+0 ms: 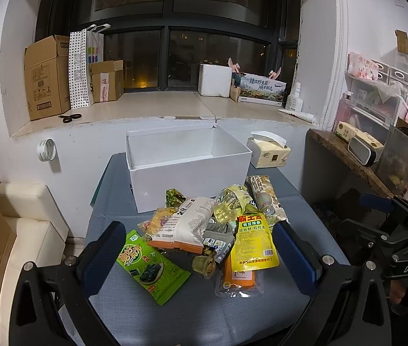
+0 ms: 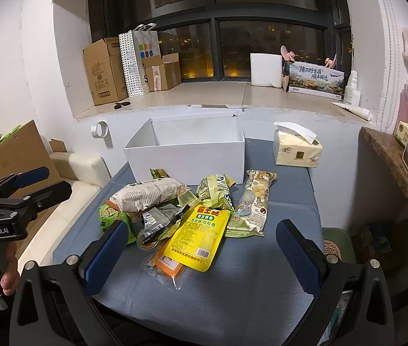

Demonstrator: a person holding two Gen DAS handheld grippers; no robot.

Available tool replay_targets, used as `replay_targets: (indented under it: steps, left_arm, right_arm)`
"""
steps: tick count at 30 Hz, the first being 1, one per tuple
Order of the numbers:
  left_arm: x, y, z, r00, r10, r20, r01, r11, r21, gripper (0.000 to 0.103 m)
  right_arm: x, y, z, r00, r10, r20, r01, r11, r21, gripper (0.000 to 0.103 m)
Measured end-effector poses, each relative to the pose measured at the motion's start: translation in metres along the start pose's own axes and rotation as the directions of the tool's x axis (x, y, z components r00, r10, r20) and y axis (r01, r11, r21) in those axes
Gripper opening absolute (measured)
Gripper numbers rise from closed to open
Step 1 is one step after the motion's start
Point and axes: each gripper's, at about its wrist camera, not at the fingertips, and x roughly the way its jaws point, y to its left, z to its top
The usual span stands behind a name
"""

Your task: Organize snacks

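Both grippers, left (image 1: pixel 199 249) and right (image 2: pixel 201 248), are hovering wide open and empty over the snack pile (image 1: pixel 218 225), picking a target; the box (image 1: pixel 188 170) is waiting empty at twelve o'clock.

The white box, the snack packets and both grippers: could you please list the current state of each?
White box: open, upright, looks empty.
Snack pile: heaped on the table in front of the box, none inside it.
Green seaweed packet: sealed, lying flat.
Yellow packet: sealed, lying atop an orange packet.
Tissue pack: opened, one sheet sticking out.
Left gripper: jaws open, holding nothing.
Right gripper: jaws open, holding nothing.
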Motion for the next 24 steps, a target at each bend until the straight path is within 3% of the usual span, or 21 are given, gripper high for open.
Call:
replay_targets:
  steps: [24]
  left_arm:
    - [0.009, 0.006, 0.0002, 0.999, -0.016, -0.039, 0.015, 0.999, -0.037, 0.103]
  right_arm:
    - [0.0014, -0.0001, 0.0, 1.0, -0.001, -0.014, 0.001, 1.0, 0.003, 0.103]
